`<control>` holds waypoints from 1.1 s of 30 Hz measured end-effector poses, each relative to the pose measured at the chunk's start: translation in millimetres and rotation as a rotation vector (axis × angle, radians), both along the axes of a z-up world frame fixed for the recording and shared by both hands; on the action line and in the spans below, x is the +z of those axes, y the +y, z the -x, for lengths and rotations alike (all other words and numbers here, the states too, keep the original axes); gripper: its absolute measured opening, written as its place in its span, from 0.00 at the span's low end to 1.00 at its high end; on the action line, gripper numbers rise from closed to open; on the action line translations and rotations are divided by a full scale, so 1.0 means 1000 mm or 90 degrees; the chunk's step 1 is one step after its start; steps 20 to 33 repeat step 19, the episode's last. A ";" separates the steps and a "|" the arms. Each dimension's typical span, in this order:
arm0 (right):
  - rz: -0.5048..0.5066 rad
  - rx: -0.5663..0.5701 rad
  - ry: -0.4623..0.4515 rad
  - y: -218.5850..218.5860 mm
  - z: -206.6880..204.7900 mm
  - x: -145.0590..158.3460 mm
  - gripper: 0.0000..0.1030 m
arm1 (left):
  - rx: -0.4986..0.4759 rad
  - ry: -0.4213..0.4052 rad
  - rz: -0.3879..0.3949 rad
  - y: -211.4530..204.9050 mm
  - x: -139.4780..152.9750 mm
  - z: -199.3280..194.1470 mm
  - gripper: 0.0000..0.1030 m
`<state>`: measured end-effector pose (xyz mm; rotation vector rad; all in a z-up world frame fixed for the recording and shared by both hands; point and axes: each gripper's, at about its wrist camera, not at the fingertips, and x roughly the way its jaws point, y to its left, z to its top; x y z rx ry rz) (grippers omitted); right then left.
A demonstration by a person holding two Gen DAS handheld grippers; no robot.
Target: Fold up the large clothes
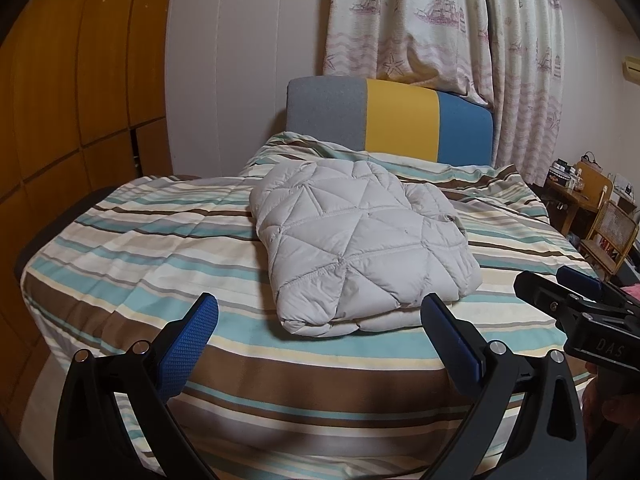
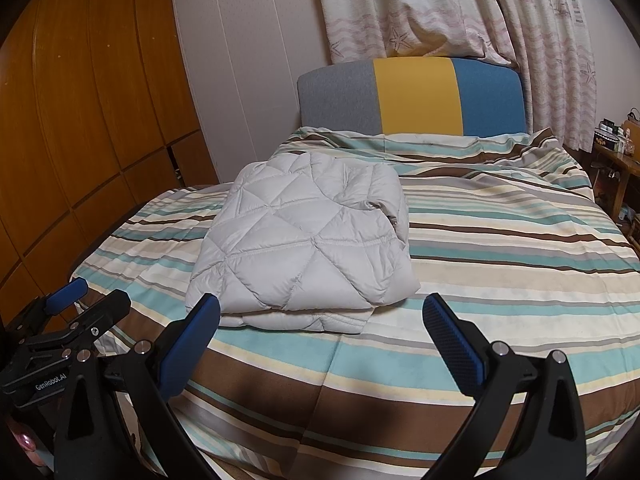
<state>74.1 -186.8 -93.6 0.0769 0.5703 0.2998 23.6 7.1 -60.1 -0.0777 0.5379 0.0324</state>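
The folded jacket [image 1: 362, 244] lies on the striped bedspread [image 1: 140, 248], just beyond both pairs of jaws. The left gripper [image 1: 320, 316] and right gripper [image 2: 320, 316] hang with jaws wide apart, holding nothing. Its underside folds are hidden; the desk [image 1: 576, 196] clutter is indistinct.

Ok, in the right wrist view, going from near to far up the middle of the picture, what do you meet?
Right gripper with jaws open → striped bedspread → folded quilted jacket → headboard in grey, yellow and blue → ship-print curtain.
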 end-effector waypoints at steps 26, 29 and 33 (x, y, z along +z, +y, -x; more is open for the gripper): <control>-0.004 -0.021 0.077 -0.003 -0.049 -0.036 0.98 | 0.007 0.116 0.034 0.015 -0.036 -0.052 0.97; -0.004 -0.021 0.077 -0.003 -0.049 -0.036 0.98 | 0.007 0.116 0.034 0.015 -0.036 -0.052 0.97; -0.004 -0.021 0.077 -0.003 -0.049 -0.036 0.98 | 0.007 0.116 0.034 0.015 -0.036 -0.052 0.97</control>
